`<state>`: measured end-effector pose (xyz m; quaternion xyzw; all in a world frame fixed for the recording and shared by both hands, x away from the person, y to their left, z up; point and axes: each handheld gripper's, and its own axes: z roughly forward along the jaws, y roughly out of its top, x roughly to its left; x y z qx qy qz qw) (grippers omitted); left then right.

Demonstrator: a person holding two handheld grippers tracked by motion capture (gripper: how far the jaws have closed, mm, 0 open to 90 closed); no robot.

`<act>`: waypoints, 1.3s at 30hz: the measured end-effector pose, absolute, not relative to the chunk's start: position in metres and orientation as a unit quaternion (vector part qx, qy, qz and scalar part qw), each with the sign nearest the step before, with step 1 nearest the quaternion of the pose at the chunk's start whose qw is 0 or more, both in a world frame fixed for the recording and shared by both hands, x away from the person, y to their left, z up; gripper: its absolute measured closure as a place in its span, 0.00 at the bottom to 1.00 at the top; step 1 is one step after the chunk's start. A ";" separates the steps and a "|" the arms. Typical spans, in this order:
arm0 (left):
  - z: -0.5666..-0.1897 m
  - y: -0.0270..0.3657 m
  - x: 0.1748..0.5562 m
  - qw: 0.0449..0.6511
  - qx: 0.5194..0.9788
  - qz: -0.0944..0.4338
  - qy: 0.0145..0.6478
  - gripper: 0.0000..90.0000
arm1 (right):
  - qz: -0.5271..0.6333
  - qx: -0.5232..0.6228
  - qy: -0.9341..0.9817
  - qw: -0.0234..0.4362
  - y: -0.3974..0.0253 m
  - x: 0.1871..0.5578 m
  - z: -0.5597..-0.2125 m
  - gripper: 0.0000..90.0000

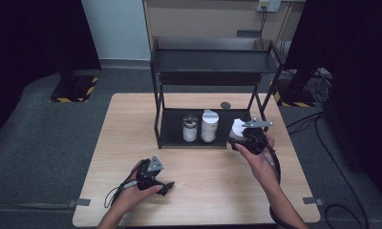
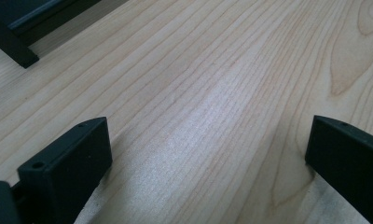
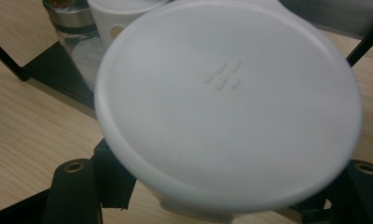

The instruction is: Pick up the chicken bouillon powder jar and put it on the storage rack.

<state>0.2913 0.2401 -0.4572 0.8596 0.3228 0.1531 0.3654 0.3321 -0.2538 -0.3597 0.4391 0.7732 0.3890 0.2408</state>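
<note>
My right gripper [image 1: 242,139] is shut on a white round-lidded container [image 1: 237,128], held tilted just above the table beside the rack's front right corner. In the right gripper view its white lid [image 3: 229,100] faces the camera, and the right gripper [image 3: 217,189] has a black jaw on each side of the body below the lid. A glass jar with a metal lid [image 1: 190,128] and a white canister [image 1: 209,125] stand on the rack's bottom shelf [image 1: 172,136]. Low over the table's front left, my left gripper [image 1: 167,187] is open, with bare wood between its fingers [image 2: 77,154].
The black two-tier rack [image 1: 213,62] stands at the table's far middle, its upper shelf bare. A small dark disc [image 1: 225,105] lies on the wood behind it. Bare wood tabletop [image 1: 208,181] lies between the hands. Black cables trail on the floor at the right.
</note>
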 end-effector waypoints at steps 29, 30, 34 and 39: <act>-0.457 0.240 0.292 0.366 0.860 0.153 0.322 0.00 | 0.363 0.446 0.781 0.243 -0.233 0.378 -0.367 0.35; -0.457 0.240 0.292 0.366 0.860 0.153 0.322 0.00 | 0.362 0.446 0.782 0.244 -0.232 0.380 -0.368 0.35; -0.457 0.240 0.293 0.366 0.861 0.152 0.320 0.00 | 0.361 0.447 0.782 0.240 -0.230 0.385 -0.370 0.35; -0.457 0.240 0.293 0.365 0.861 0.151 0.319 0.00 | 0.355 0.451 0.782 0.240 -0.230 0.390 -0.371 0.35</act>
